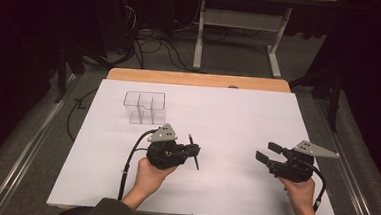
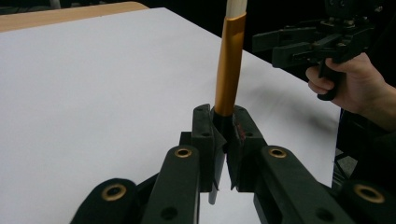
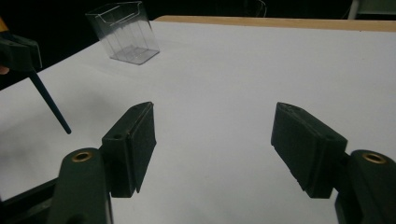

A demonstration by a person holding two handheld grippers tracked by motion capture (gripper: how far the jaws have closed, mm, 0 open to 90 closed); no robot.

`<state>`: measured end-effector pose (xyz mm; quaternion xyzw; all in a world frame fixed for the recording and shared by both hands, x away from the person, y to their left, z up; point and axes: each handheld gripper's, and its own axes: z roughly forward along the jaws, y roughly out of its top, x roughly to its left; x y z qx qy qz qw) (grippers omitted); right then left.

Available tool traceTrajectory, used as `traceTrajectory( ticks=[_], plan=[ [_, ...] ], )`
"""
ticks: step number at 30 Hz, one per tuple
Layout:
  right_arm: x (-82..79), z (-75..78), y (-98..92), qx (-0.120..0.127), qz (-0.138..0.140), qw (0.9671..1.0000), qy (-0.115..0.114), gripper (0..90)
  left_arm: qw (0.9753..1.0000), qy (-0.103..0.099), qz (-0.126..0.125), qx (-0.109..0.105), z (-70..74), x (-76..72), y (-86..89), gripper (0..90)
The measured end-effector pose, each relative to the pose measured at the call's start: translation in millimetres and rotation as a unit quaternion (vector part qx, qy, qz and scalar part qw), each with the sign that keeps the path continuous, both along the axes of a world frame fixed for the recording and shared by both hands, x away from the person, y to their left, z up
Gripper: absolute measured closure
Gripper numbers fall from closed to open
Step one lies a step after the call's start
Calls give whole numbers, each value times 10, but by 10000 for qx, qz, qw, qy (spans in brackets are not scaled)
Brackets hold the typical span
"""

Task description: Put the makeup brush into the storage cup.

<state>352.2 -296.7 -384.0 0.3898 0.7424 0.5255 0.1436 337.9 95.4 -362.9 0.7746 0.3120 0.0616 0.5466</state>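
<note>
In the high view, the paintbrush [image 1: 193, 150] is seen clamped in the left gripper [image 1: 192, 150], its long axis steeply upright, with the clear compartmented holder [image 1: 145, 107] lying farther out on the white table sheet [image 1: 228, 115] and nearer this hand than the right gripper [image 1: 266, 152]. In the left gripper view, the jaws are closed on the brush just below its golden ferrule [image 2: 229, 70]. In the right gripper view, the jaws are spread wide and hold nothing, and the holder [image 3: 122, 32] is seen well beyond them.
</note>
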Motion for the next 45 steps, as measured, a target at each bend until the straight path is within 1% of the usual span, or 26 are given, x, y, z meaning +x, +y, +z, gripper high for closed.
traceTrajectory(
  ticks=[1,5,8,10,12,15,17,18,21,24,27,28,30,33,37,41,45],
  plan=[
    [-4,-12,-22,47,5,10000,10,324,10000,-4,8,11,1,0,5,826],
    [-28,-40,-82,60,-59,10000,-13,319,9999,-16,101,-12,20,13,51,827],
    [-63,-75,-131,12,-133,9999,-11,314,9999,-12,166,-24,34,23,95,827],
    [-73,-85,-141,-35,-149,9999,44,306,9998,-25,215,-2,47,27,132,826],
    [-78,-92,-129,-19,-149,9999,63,307,9996,-46,265,31,66,28,172,826],
    [-79,-101,-92,-72,-128,9999,39,302,9993,-92,365,51,107,37,249,825],
    [-76,-108,-77,-132,-138,9998,61,277,9989,-118,436,89,133,53,297,825],
    [-75,-111,-74,-147,-168,9997,93,280,9988,-127,462,103,142,60,315,825],
    [-73,-113,-83,-114,-179,9997,131,292,9983,-157,557,109,181,83,380,825],
    [-78,-118,-65,-228,-247,9994,121,290,9978,-177,634,84,213,101,437,825],
    [-72,-137,-29,-454,-282,9985,97,292,9975,-182,686,41,246,113,482,826],
    [-75,-140,-10,-534,-290,9981,51,293,9974,-201,697,51,260,116,492,825],
    [-91,-136,11,-619,-307,9976,-18,296,9970,-241,731,64,288,123,512,825],
    [-94,-132,5,-617,-318,9976,-64,290,9966,-266,782,66,323,144,542,825],
    [-96,-131,3,-596,-363,9976,-42,284,9959,-265,856,80,364,192,587,825],
    [-102,-135,17,-609,-335,9976,-45,274,9952,-282,930,55,406,234,635,826],
    [-92,-149,37,-672,-252,9974,-30,263,9941,-320,1032,89,448,283,676,826]
  ],
)
